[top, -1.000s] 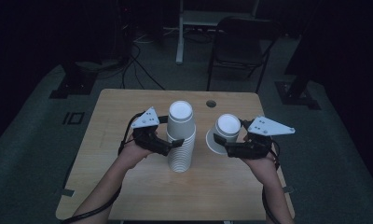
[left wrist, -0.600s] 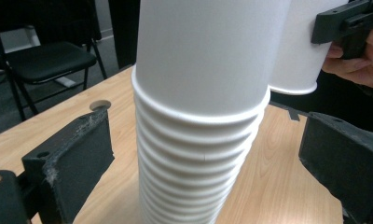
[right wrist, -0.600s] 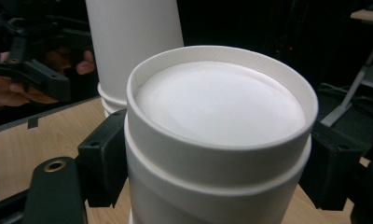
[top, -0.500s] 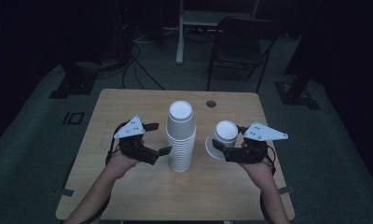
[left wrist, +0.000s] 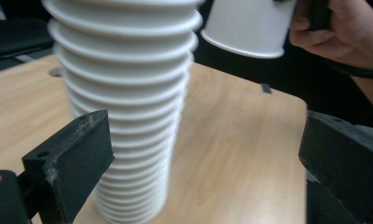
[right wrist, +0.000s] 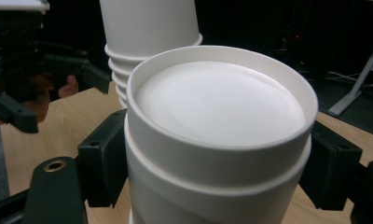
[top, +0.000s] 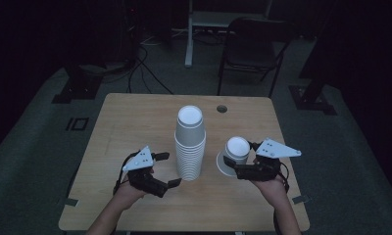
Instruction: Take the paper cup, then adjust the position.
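Observation:
A tall stack of upturned white paper cups stands in the middle of the wooden table. My left gripper is open just left of the stack's base, and the stack sits off its left jaw without touching. My right gripper is shut on a single upturned white cup, right of the stack. That cup fills the gap between the two black jaws, bottom up. In the left gripper view the cup hangs tilted above the tabletop.
A small round hole lies in the table behind the stack. A dark chair and a white desk leg stand beyond the far edge. Cables trail over the floor at the left.
My left gripper has drawn back from the stack toward the table's near edge. My right gripper has carried its cup nearer to the person.

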Action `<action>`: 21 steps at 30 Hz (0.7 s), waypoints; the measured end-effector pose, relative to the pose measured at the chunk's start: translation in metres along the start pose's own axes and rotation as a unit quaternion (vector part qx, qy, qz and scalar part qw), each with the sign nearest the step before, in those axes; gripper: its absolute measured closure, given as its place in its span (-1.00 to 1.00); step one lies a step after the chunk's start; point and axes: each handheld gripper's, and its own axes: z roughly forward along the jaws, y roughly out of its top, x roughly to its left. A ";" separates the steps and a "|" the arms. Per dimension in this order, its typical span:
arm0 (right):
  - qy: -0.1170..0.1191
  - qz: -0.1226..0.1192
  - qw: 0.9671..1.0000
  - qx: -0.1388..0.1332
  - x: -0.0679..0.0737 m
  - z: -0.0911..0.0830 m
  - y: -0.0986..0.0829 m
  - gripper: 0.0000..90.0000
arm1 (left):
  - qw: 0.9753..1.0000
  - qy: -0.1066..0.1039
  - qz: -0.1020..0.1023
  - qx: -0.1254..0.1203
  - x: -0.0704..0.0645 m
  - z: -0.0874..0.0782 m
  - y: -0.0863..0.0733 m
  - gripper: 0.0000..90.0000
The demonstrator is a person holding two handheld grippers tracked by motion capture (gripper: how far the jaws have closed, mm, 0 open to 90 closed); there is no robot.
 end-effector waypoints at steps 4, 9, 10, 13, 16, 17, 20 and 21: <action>0.001 -0.002 1.000 0.001 0.003 -0.003 -0.005 -0.52 | 1.000 -0.011 0.002 0.005 -0.008 0.006 -0.006 -0.93; 0.003 0.008 1.000 -0.008 0.006 -0.009 -0.011 -0.52 | 0.999 -0.033 -0.002 0.006 -0.021 0.019 -0.014 -0.93; 0.003 0.008 1.000 -0.007 0.007 -0.010 -0.013 -0.52 | 0.999 -0.036 0.000 0.008 -0.023 0.022 -0.016 -0.93; 0.005 0.006 1.000 -0.007 0.011 -0.012 -0.015 -0.52 | 0.999 -0.051 -0.001 0.012 -0.032 0.035 -0.023 -0.93; 0.010 0.007 1.000 -0.009 0.016 -0.013 -0.017 -0.52 | 0.998 -0.062 0.004 0.018 -0.039 0.047 -0.028 -0.93; 0.014 0.005 1.000 -0.010 0.017 -0.013 -0.017 -0.52 | 0.997 -0.070 0.003 0.017 -0.042 0.051 -0.028 -0.93; 0.023 0.002 1.000 -0.014 0.020 -0.013 -0.016 -0.52 | 0.996 -0.086 0.003 0.003 -0.048 0.061 -0.028 -0.93; 0.023 0.002 1.000 -0.014 0.020 -0.013 -0.016 -0.52 | 0.996 -0.086 0.003 0.003 -0.048 0.061 -0.028 -0.93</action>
